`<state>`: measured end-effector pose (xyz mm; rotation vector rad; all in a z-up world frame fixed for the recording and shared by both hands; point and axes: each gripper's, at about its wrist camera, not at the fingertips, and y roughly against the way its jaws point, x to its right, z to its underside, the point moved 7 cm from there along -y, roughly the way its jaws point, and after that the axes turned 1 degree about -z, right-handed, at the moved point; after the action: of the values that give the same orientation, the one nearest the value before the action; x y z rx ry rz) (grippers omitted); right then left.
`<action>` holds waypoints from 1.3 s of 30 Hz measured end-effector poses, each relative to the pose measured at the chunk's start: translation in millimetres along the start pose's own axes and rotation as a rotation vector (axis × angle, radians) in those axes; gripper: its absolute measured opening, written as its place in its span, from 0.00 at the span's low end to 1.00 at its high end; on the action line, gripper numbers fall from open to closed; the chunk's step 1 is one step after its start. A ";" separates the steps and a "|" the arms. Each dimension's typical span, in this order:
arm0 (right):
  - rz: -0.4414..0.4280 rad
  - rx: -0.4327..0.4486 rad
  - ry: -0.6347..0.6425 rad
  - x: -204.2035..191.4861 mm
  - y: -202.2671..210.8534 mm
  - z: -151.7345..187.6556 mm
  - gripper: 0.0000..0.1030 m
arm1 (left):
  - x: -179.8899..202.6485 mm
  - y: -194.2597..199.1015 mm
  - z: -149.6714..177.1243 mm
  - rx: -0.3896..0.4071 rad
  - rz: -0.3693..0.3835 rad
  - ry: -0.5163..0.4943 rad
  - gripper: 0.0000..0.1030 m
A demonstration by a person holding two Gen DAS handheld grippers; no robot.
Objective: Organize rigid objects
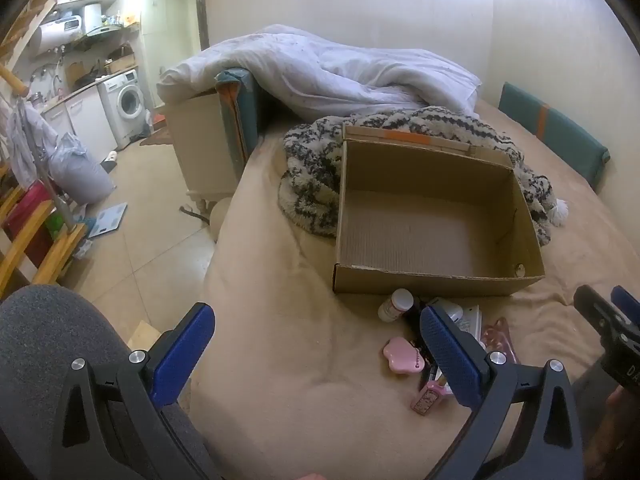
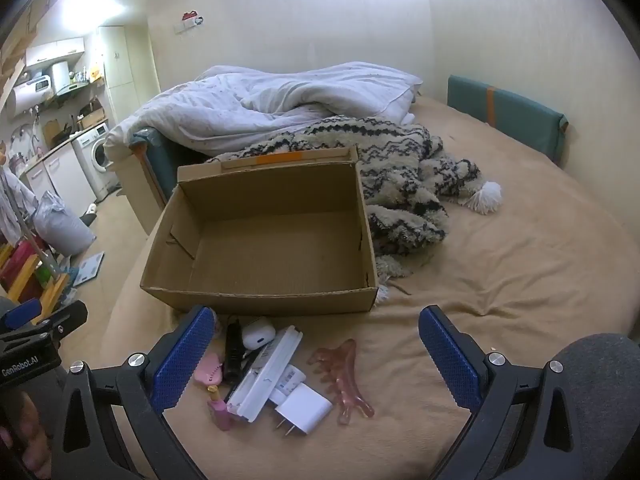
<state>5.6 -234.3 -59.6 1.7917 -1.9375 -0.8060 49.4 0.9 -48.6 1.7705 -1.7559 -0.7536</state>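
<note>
1. Hovering over the bed [image 2: 520,280], the right hand-held gripper [image 2: 316,352] has its blue pads spread wide with nothing between them but bedsheet and small clutter below.
2. Just ahead of that hand-held gripper stands the cardboard box [image 2: 260,296], open-topped and bare inside, its near wall facing the fingers.
3. Between the box and the right hand-held gripper lies a loose heap: a white earbud case [image 2: 258,332], a black stick-shaped item [image 2: 233,350], a long white case [image 2: 268,372], a white plug adapter [image 2: 304,410] with its prongs toward the camera, and a small pink bottle [image 2: 220,410].
4. A pink translucent comb-like piece [image 2: 344,376] lies just right of the heap, roughly midway between the right hand-held gripper's fingers.
5. The left hand-held gripper [image 1: 316,352] is likewise wide open and empty, pointing down at the bed's near edge.
6. Close to its right finger [image 1: 448,356] sit a small white bottle [image 1: 394,304] on its side and a pink heart-shaped item [image 1: 402,358]; part of the heap is hidden behind that finger.
7. Beyond the box, away from both hand-held grippers, a black-and-white fuzzy blanket [image 2: 400,168] touches the box's far side, with a white duvet [image 2: 260,108] behind it.
</note>
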 end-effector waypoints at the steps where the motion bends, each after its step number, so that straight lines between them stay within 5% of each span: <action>1: -0.001 -0.001 0.000 -0.3 0.0 0.1 1.00 | 0.0 0.0 0.0 0.000 0.000 0.000 1.00; 39: 0.008 0.002 0.007 0.4 0.6 -1.3 1.00 | 0.6 -3.5 4.5 -0.003 0.000 -0.003 1.00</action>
<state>5.9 -234.9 -58.3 1.7848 -1.9405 -0.7945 48.7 0.4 -54.2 1.7687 -1.7553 -0.7589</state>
